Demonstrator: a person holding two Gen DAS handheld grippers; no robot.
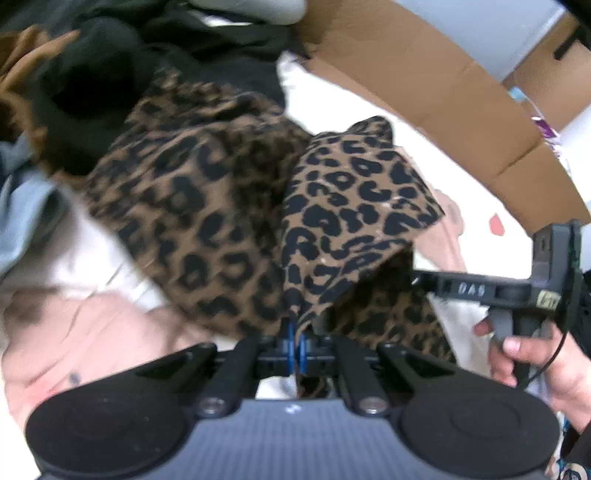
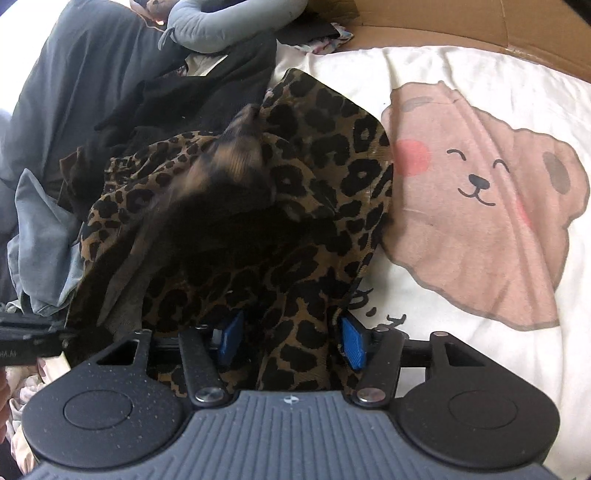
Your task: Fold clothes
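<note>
In the left wrist view, the left gripper (image 1: 296, 345) at lower centre has its blue pads pinched together on a fold of the leopard-print garment (image 1: 229, 206), which spreads up toward the frame's middle. At right, a hand (image 1: 532, 354) grips the other tool, whose bar reads "DAS". In the right wrist view, the right gripper (image 2: 291, 341) stands partly apart with leopard cloth between its blue pads; whether they press it I cannot tell. Beyond lies a white bedcover (image 2: 480, 332) printed with a pink bear (image 2: 476, 192), dark clothes (image 2: 207, 88) at upper left, and cardboard (image 2: 443, 22) along the top.
</note>
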